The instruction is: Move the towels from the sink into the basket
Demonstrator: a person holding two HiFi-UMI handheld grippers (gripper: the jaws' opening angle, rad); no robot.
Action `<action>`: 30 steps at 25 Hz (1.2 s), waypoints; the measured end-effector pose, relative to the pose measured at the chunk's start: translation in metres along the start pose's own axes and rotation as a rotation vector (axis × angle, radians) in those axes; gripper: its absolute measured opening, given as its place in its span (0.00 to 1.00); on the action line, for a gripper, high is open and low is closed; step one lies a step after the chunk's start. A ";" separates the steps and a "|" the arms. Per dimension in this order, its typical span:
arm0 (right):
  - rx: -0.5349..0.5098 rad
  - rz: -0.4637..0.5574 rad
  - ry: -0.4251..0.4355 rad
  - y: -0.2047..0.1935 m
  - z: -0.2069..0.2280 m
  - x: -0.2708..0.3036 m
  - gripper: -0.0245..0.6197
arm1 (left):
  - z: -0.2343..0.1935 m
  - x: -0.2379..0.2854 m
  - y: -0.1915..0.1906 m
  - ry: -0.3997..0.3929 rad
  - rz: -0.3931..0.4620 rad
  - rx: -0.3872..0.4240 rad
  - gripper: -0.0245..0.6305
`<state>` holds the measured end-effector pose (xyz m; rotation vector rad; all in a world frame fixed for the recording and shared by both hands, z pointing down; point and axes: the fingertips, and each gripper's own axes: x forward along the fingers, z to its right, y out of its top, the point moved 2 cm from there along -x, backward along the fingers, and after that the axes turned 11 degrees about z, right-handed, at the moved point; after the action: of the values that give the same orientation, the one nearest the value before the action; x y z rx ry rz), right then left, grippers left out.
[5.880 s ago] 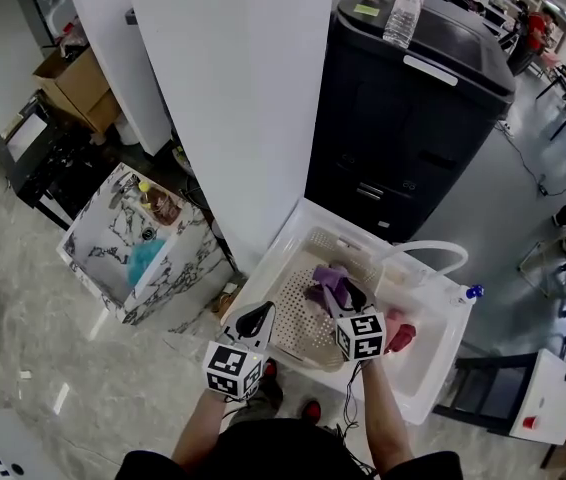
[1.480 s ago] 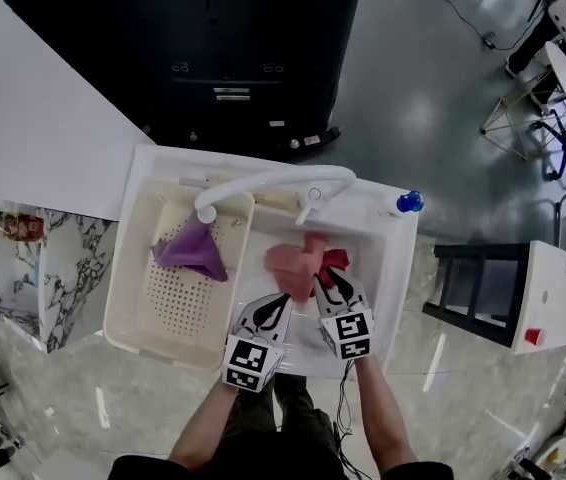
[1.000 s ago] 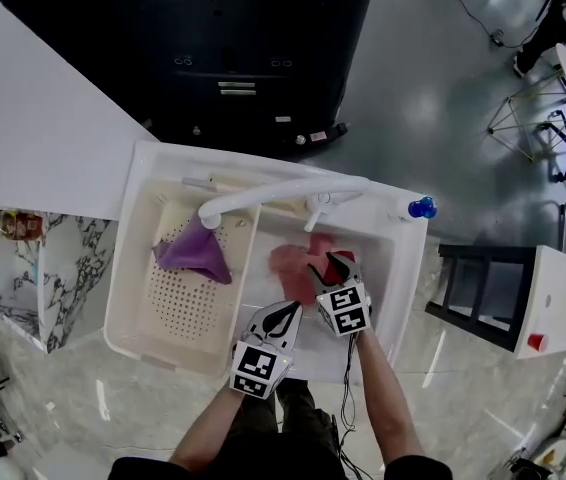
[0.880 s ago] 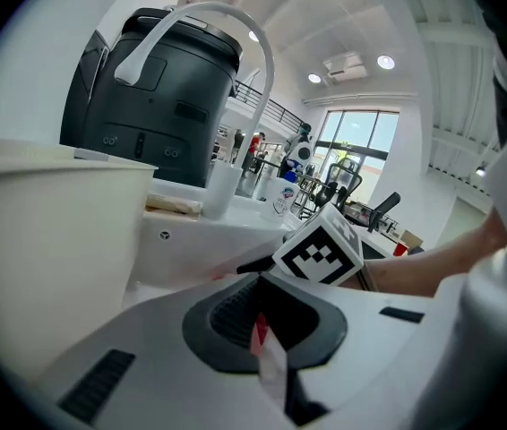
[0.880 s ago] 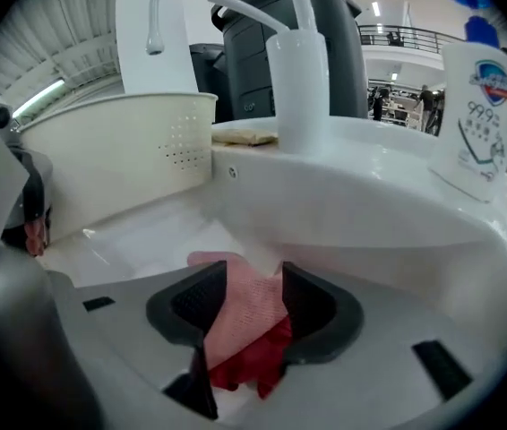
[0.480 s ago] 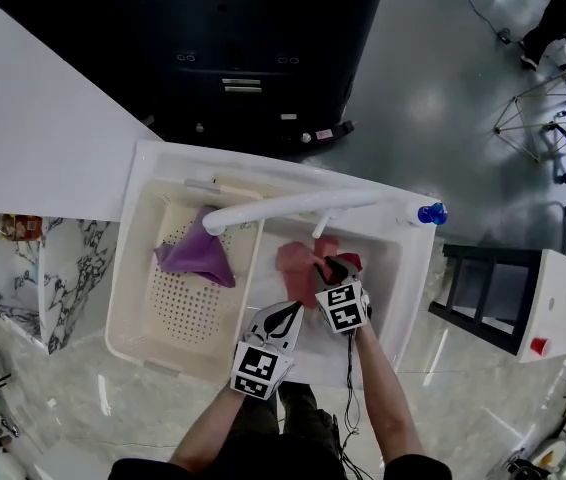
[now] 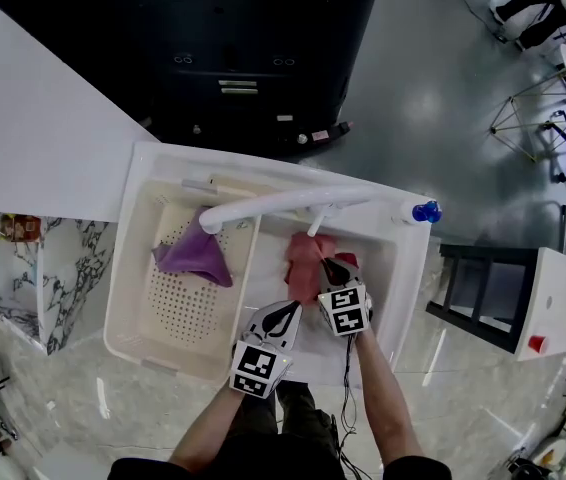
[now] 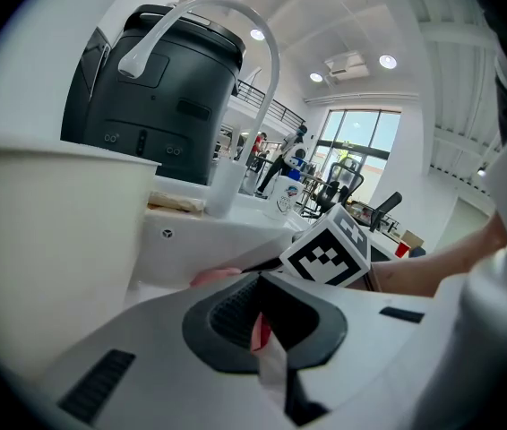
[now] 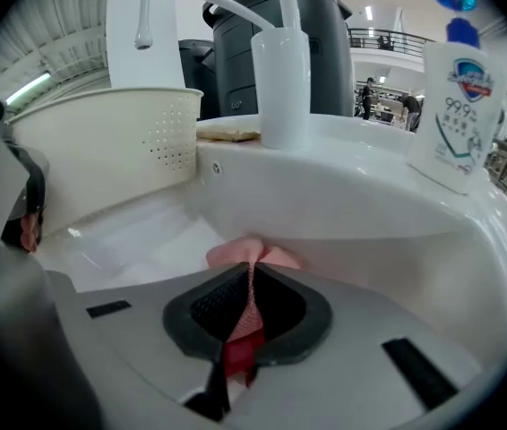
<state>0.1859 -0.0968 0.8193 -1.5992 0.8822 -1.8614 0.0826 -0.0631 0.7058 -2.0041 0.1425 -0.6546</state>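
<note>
A pink towel (image 7: 303, 265) with a red towel (image 7: 349, 261) beside it lies in the white sink (image 7: 393, 298). My right gripper (image 7: 331, 265) reaches down into the basin. Its jaws have just been closing and are now shut on a pinched fold of the pink towel (image 9: 246, 256), seen between the pads of the right gripper (image 9: 248, 285). A purple towel (image 7: 195, 258) lies in the perforated cream basket (image 7: 128, 313) at the left. My left gripper (image 7: 285, 315) hovers over the sink's near rim, and the left gripper (image 8: 258, 285) looks shut and empty.
A white faucet spout (image 7: 263, 205) arches over the basket and the basin. A soap bottle (image 9: 455, 106) with a blue cap (image 7: 423, 211) stands at the sink's far right corner. A black machine (image 7: 253, 48) sits behind the sink, and the basket wall (image 9: 119, 141) borders the basin's left.
The right gripper's jaws have closed onto the pink towel, which is now bunched narrower under it. The left gripper has stayed where it was.
</note>
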 end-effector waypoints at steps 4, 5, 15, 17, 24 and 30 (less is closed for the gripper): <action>0.000 0.037 -0.019 0.010 0.003 -0.013 0.10 | 0.005 -0.002 0.002 -0.001 0.008 0.017 0.04; 0.003 0.049 -0.023 0.013 0.004 -0.017 0.10 | 0.007 -0.003 0.004 -0.001 0.008 0.019 0.04; 0.001 0.179 -0.099 0.047 0.012 -0.070 0.10 | 0.028 -0.019 0.025 -0.006 0.059 0.064 0.04; 0.004 0.209 -0.109 0.054 0.012 -0.084 0.10 | 0.035 -0.023 0.032 -0.007 0.072 0.066 0.04; 0.012 0.331 -0.152 0.085 0.005 -0.144 0.10 | 0.059 -0.039 0.053 -0.013 0.124 0.104 0.04; 0.016 0.424 -0.164 0.103 -0.013 -0.196 0.10 | 0.076 -0.060 0.064 -0.001 0.169 0.141 0.04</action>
<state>0.2019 -0.0146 0.6134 -1.3992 1.0345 -1.4207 0.0805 -0.0149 0.6001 -1.8337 0.2550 -0.5412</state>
